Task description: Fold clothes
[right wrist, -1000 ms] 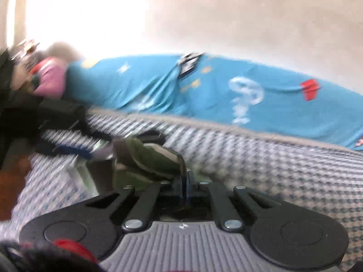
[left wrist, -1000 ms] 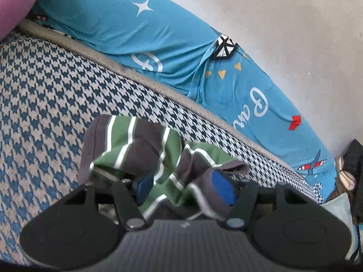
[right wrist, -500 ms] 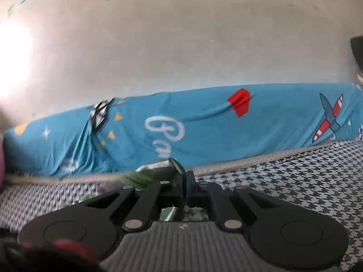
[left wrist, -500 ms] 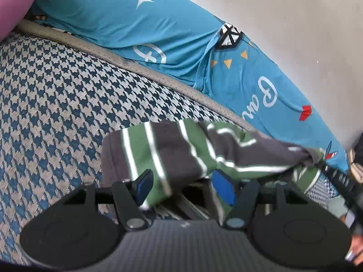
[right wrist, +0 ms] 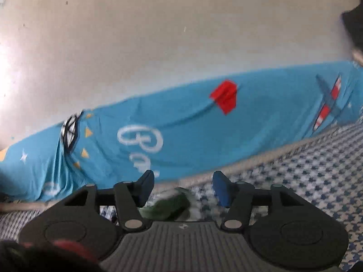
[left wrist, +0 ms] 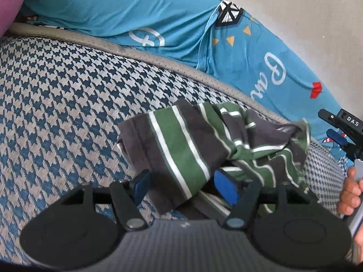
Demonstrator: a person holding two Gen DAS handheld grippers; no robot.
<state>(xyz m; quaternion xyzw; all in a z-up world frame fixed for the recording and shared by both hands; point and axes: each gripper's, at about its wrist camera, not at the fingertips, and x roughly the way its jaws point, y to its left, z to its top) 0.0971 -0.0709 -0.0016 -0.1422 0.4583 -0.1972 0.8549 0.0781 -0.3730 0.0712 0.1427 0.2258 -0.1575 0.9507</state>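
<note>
A striped garment (left wrist: 181,140) in green, dark grey and white lies crumpled on the houndstooth surface (left wrist: 56,95). One end drapes between the blue pads (left wrist: 224,189) of my left gripper (left wrist: 183,187), which is open. The garment's other end bunches toward the right, close to my right gripper (left wrist: 340,124) and the hand (left wrist: 349,190) holding it. In the right wrist view my right gripper (right wrist: 183,187) is open, with a blurred bit of the green garment (right wrist: 170,206) lying just below its fingers.
A long blue printed cushion (left wrist: 158,18) (right wrist: 192,136) runs along the back against a pale wall (right wrist: 158,45). A purple pillow (left wrist: 9,2) sits at the far left. The houndstooth surface (right wrist: 306,181) stretches left and right of the garment.
The right gripper dragged one end of the garment rightward, spreading it out, then opened and let go. The left gripper stayed open in place.
</note>
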